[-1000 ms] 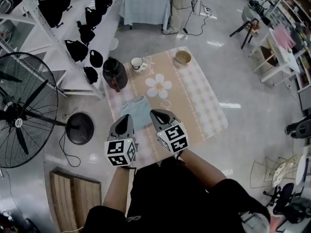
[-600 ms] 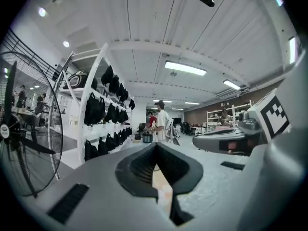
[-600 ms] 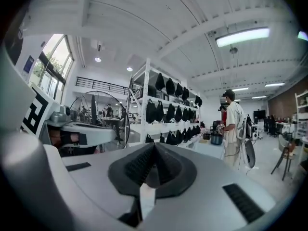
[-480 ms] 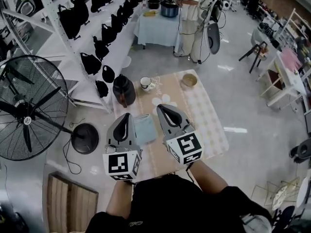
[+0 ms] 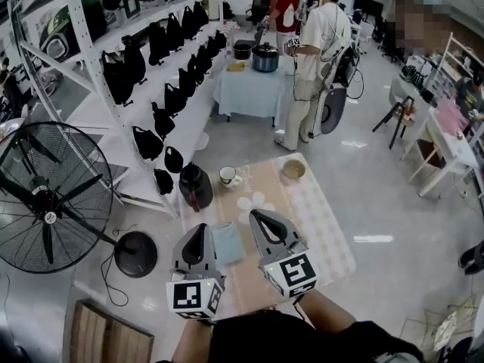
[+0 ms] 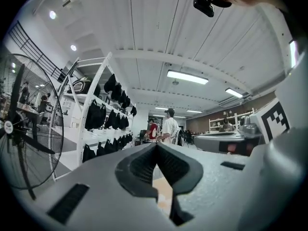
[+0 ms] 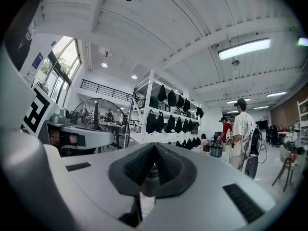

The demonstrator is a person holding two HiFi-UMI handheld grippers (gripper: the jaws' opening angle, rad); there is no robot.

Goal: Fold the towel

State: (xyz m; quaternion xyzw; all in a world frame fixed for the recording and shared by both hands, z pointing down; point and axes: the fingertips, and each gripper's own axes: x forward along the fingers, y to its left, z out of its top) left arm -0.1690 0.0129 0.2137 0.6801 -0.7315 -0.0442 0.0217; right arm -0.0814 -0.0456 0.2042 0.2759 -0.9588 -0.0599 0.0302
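Observation:
A folded light-blue towel (image 5: 226,242) lies on the patterned mat (image 5: 318,218) on the floor, seen in the head view between my two grippers and far below them. My left gripper (image 5: 198,233) is shut and holds nothing. My right gripper (image 5: 261,219) is shut and holds nothing as well. Both are raised high and point level across the room. In the left gripper view the left gripper (image 6: 157,146) has its jaws together, and in the right gripper view the right gripper (image 7: 154,147) looks the same. The towel shows in neither gripper view.
On the mat stand a dark jug (image 5: 195,186), a white cup (image 5: 228,176) and a bowl (image 5: 293,170). A big floor fan (image 5: 47,203) stands left, a white shelf rack (image 5: 144,74) with black bags behind it. Two people (image 5: 318,59) stand by a cloth-covered table (image 5: 252,85).
Both grippers have risen away from the towel, which stays folded on the mat. The head view has tilted up, so more of the room and the people beyond show.

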